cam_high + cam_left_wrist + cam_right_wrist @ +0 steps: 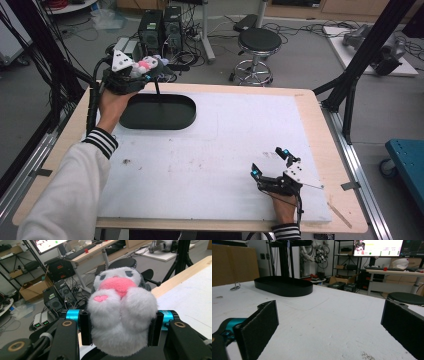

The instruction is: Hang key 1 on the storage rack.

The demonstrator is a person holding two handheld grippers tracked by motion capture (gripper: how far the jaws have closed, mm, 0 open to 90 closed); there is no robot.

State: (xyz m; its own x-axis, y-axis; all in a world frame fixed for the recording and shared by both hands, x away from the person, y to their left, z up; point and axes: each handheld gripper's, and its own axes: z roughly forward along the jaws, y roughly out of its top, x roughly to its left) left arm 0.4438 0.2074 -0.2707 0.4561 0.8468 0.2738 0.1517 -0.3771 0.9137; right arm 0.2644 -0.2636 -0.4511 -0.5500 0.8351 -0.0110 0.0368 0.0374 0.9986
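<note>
1. Plush toy (121, 315) sits clamped in my left gripper (142, 70), held above the far rim of the black tray (157, 111).
2. Soft fur could slip free and land outside the tray.
3. My right gripper (270, 162) rests on the surface (210, 150), jaws apart, empty.
4. No readable labels anywhere.

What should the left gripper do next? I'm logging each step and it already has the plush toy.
Probably bring the left gripper toward the person and lower it over the black oval tray: its jaws clamp the plush toy, held up at the tray's far edge. The right gripper rests open.
</note>
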